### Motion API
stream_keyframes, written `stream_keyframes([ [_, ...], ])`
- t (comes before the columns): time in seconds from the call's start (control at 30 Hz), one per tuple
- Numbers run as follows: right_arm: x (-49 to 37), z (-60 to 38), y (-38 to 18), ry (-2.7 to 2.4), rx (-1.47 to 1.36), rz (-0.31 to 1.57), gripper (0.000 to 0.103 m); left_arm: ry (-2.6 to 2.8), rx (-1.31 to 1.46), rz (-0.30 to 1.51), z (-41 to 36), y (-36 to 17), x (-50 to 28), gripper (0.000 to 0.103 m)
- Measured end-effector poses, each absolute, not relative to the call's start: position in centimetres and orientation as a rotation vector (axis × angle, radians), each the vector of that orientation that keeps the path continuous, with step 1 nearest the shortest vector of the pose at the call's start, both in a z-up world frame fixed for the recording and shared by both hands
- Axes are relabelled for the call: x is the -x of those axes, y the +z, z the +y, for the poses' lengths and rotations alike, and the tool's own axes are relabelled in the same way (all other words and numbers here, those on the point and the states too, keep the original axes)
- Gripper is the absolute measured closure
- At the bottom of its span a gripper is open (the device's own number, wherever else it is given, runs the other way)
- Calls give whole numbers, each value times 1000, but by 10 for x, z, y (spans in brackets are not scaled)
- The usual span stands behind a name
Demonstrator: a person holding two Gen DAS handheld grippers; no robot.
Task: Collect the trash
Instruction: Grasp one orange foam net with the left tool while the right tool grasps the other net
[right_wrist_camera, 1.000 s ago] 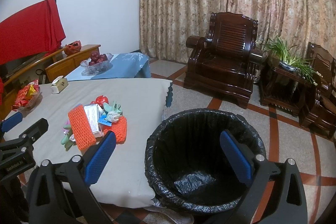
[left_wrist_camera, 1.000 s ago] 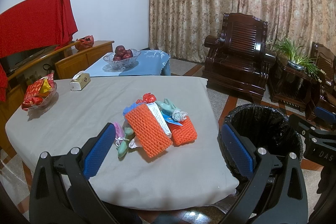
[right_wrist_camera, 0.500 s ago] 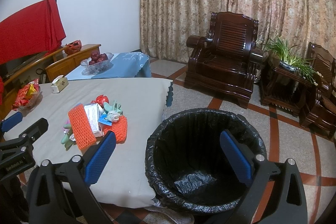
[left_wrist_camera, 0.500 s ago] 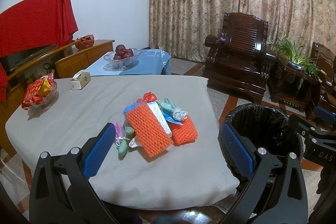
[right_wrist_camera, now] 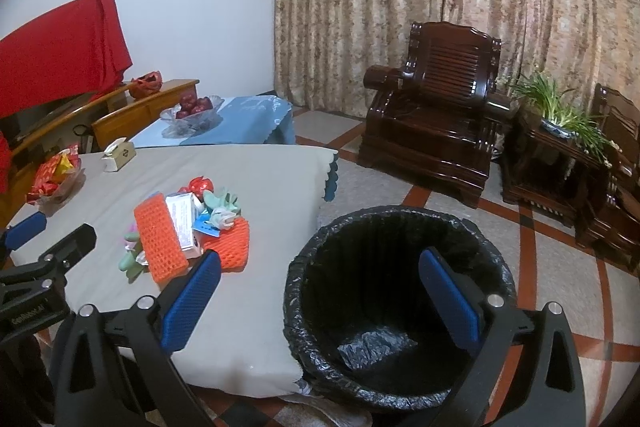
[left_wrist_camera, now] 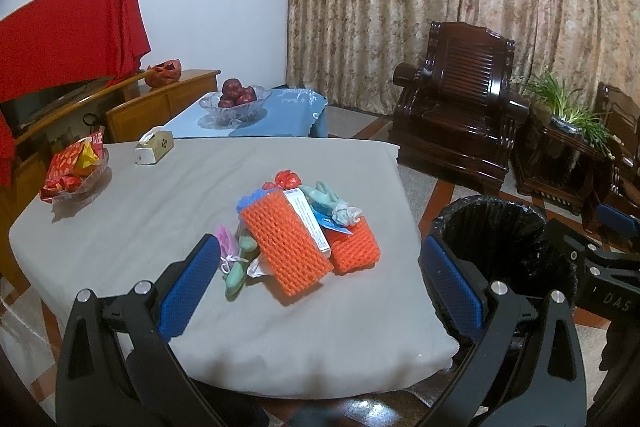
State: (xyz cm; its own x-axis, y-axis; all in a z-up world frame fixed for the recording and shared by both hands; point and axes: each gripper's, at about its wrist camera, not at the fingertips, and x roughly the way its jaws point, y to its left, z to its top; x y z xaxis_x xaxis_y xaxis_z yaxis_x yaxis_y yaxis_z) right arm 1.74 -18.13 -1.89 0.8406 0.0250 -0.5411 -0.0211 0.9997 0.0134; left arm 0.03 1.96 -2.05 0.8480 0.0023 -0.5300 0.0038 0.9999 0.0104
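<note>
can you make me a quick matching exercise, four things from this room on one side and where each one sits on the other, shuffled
1. trash bin
2. tissue box
3. apples
4. potted plant

a. glass bowl on the blue-covered table
b. dark wooden side table
c. floor beside the grey-covered table
d. far side of the grey-covered table

Pairs: 1-c, 2-d, 3-a, 4-b

We find only slight change over the last second. In the left wrist view the trash pile (left_wrist_camera: 304, 227) and bin (left_wrist_camera: 504, 247) sit marginally lower-left in frame. In the right wrist view the pile (right_wrist_camera: 188, 223) has drifted slightly right. Both views thus shifted a little; nothing on the table (left_wrist_camera: 120, 219) was displaced.
</note>
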Motion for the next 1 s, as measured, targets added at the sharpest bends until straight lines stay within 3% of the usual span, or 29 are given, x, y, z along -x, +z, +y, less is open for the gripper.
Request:
stream_keyframes([
  [0.53, -85, -134, -63, 193, 18, 606, 6, 127, 35, 580, 89, -63, -44, 5],
  [1.0, -177, -78, -154, 263, 88, 777, 34, 152, 41, 602, 106, -107, -87, 5],
])
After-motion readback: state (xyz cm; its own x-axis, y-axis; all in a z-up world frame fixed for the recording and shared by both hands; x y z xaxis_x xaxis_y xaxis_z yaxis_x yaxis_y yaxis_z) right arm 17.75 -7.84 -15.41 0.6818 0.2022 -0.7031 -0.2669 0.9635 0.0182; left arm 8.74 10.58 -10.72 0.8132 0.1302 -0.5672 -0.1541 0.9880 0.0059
